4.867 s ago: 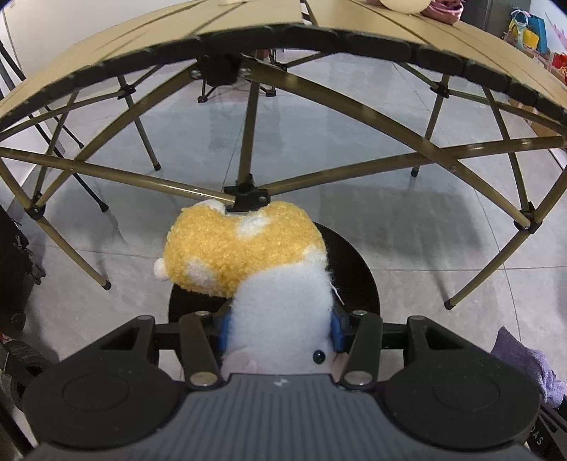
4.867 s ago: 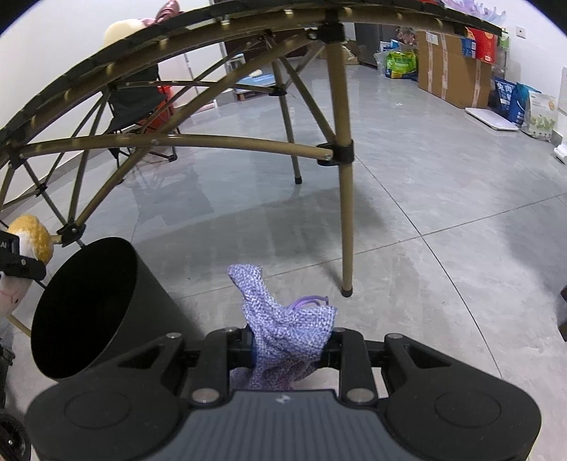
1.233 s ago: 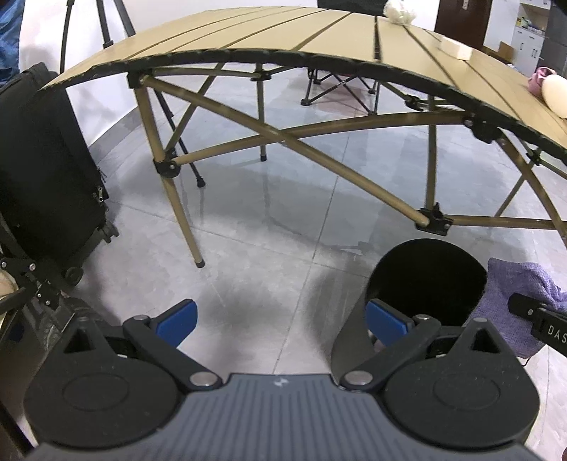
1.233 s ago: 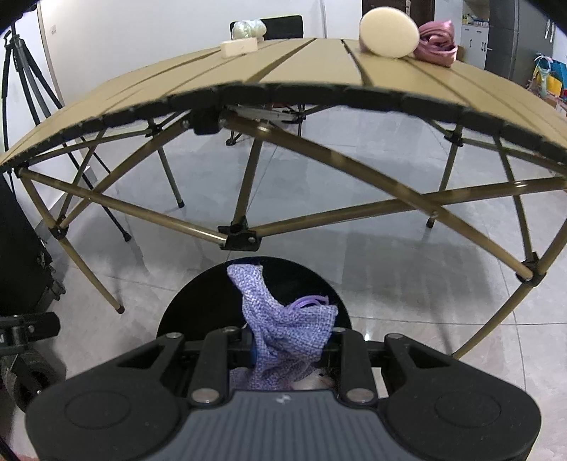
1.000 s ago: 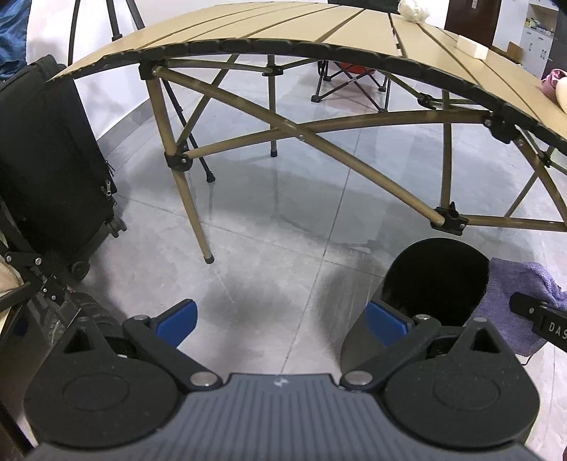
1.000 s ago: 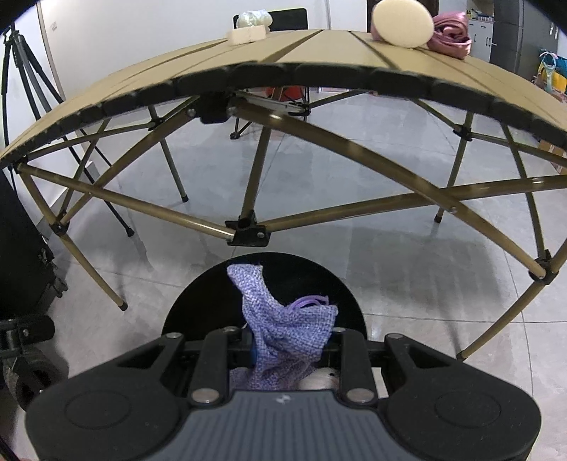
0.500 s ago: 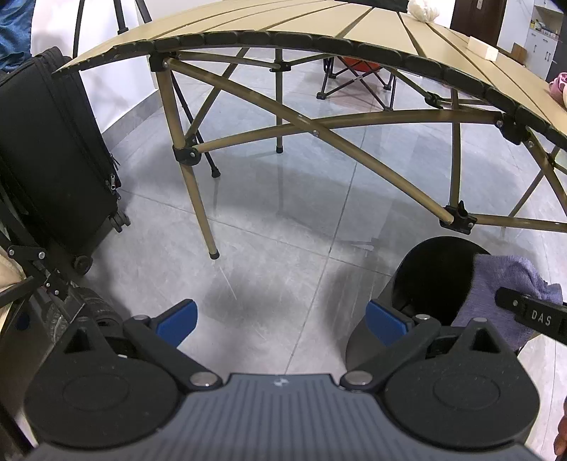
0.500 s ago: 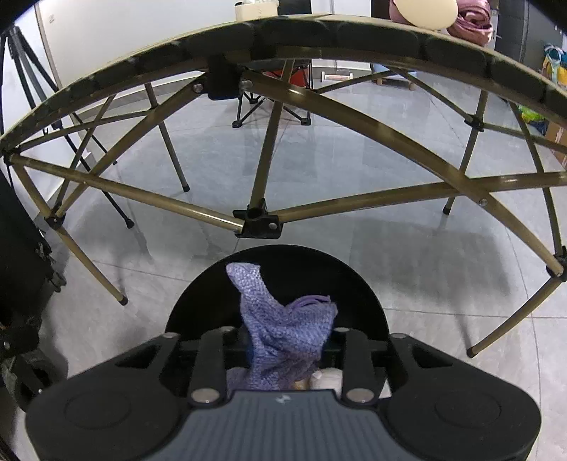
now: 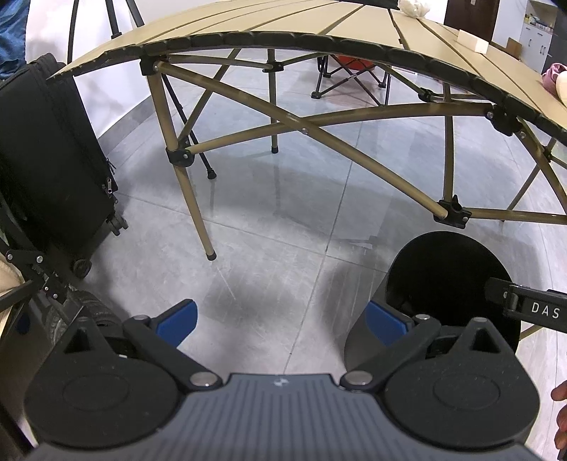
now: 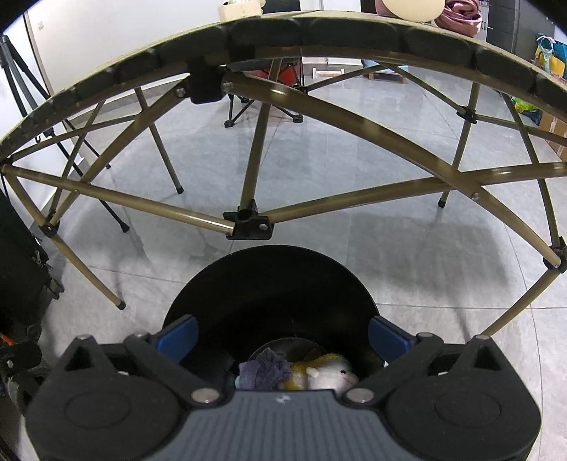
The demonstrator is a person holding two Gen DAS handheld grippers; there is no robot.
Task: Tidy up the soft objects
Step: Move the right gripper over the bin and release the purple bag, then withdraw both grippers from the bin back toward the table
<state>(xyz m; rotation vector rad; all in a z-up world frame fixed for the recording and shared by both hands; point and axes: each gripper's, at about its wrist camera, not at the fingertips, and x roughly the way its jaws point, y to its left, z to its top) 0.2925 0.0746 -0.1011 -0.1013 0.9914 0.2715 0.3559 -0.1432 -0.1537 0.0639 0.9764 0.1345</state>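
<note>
A black round bin [image 10: 269, 283] stands on the grey floor under the folding table. At its bottom lie the purple knitted cloth [image 10: 264, 368] and a yellow-and-white plush toy [image 10: 326, 372], side by side. My right gripper [image 10: 281, 335] hangs over the bin's mouth; its jaws are opening wide and nothing is between them. In the left wrist view the same bin [image 9: 450, 280] sits at the right, with a finger of the right gripper [image 9: 524, 308] reaching over its rim. My left gripper [image 9: 280, 321] is open and empty above bare floor, left of the bin.
A tan slatted folding table [image 9: 319, 32] with crossed legs [image 10: 248, 223] spans the scene above. It bears a round cream cushion [image 10: 413, 7], a pink item [image 10: 460, 17] and small pale objects. A black suitcase [image 9: 46, 159] stands at the left. A folding chair [image 9: 351, 71] is beyond.
The right gripper's jaws have gone from shut on the purple cloth to wide apart, and the cloth has dropped into the bin beside the plush toy. The left gripper has stayed open.
</note>
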